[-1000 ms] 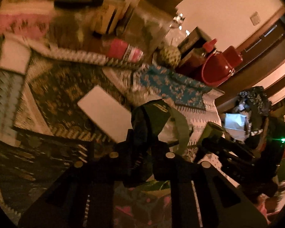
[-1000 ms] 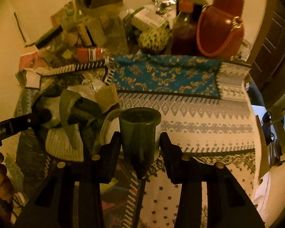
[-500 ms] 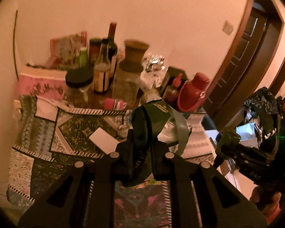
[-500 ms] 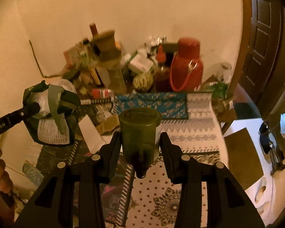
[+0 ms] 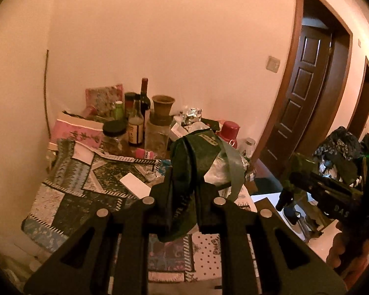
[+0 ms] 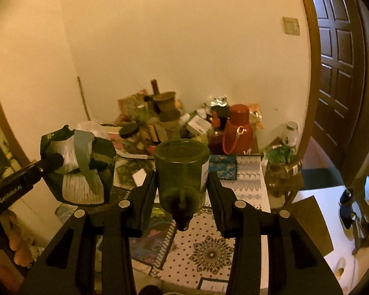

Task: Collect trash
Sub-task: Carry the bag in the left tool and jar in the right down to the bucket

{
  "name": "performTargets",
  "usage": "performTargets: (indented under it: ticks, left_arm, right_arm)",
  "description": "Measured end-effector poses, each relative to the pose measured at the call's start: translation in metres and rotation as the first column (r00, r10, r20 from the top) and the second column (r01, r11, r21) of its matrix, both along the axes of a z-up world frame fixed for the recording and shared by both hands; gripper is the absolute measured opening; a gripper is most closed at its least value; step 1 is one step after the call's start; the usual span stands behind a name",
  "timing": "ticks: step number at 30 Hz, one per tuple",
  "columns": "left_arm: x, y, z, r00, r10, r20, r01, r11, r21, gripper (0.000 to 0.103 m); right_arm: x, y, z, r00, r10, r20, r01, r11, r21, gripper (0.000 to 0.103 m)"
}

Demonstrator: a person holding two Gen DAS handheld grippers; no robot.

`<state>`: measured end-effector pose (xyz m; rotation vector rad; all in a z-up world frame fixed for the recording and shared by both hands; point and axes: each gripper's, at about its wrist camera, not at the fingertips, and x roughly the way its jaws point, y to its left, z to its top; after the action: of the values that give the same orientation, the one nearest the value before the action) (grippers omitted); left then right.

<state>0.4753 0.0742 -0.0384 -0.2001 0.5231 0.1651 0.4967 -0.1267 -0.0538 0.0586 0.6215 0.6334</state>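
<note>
- A crumpled dark green wrapper (image 5: 184, 172), stuffed with clear plastic, is clamped between the closed fingers of the left gripper (image 5: 182, 191); it is held above the cluttered table (image 5: 69, 196), judged as trash being carried off.
- A green translucent plastic cup (image 6: 182, 172) with a white label is pinched by the right gripper (image 6: 182, 196), also held above the table.
- "GenRobot.AI" is printed on the left gripper's body in the right view; the cup's label cannot be read.
</note>
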Motion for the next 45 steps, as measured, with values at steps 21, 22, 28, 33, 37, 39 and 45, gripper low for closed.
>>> performTargets:
  ticks: [21,22,28,33,37,39,45]
  left_arm:
    - [-0.169,0.002,0.028,0.987,-0.134,0.092,0.129,0.990,0.049,0.014]
    - [-0.183,0.006,0.028,0.986,-0.140,0.090,0.136,0.990,0.047,0.014]
    - [-0.263,0.025,0.020,0.982,-0.172,0.081,0.168,0.984,0.051,0.014]
    - [-0.308,0.034,0.009,0.976,-0.209,0.055,0.207,0.977,0.044,0.014]
    - [-0.331,0.038,0.000,0.973,-0.228,0.025,0.228,0.974,0.010,0.014]
    - [-0.336,0.039,-0.006,0.972,-0.234,0.004,0.234,0.972,-0.005,0.014]
    - [-0.340,0.039,-0.028,0.969,-0.237,-0.062,0.235,0.971,-0.051,0.014]
  right_arm:
    - [-0.158,-0.004,0.034,0.991,-0.104,0.079,0.101,0.994,0.044,0.038]
    - [-0.170,-0.002,0.033,0.991,-0.112,0.071,0.109,0.993,0.047,0.038]
    - [-0.240,0.013,0.023,0.989,-0.143,0.034,0.141,0.988,0.066,0.038]
    - [-0.289,0.025,0.015,0.986,-0.168,-0.005,0.168,0.985,0.045,0.038]
    - [-0.312,0.028,0.011,0.983,-0.178,-0.032,0.179,0.984,0.016,0.038]
    - [-0.321,0.028,0.008,0.982,-0.180,-0.049,0.181,0.983,0.007,0.038]
    - [-0.330,0.024,-0.007,0.978,-0.187,-0.095,0.185,0.982,-0.030,0.038]
